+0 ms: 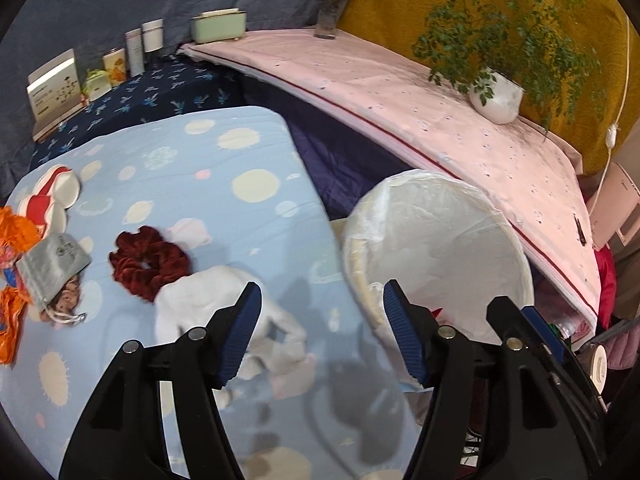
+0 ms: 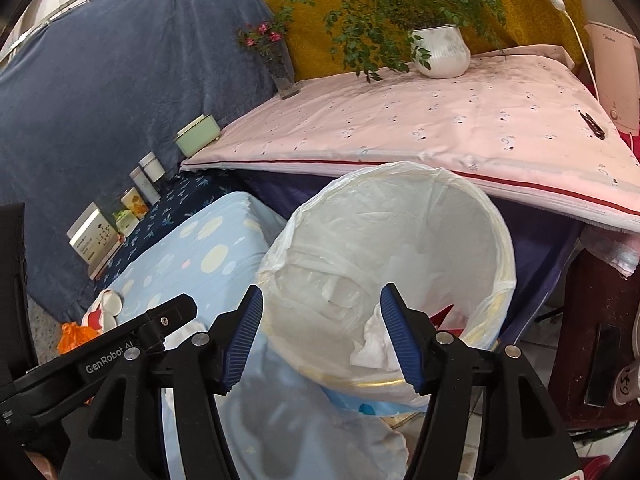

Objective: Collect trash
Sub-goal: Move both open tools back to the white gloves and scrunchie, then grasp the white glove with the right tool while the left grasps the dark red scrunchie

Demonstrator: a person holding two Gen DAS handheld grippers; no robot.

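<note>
Crumpled white tissue (image 2: 374, 346) in crinkly plastic-lined round bin (image 2: 472, 200); ribbed right tongs (image 2: 322, 334) apart.

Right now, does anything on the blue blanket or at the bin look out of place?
Yes. Crumpled white tissue lies loose on the blue blanket, beside a dark red scrunchie, not in the lined bin. More tissue is already inside the bin.

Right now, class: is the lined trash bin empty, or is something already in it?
Not empty. In the right wrist view, crumpled white tissue lies inside the trash bin, against its near wall.
</note>
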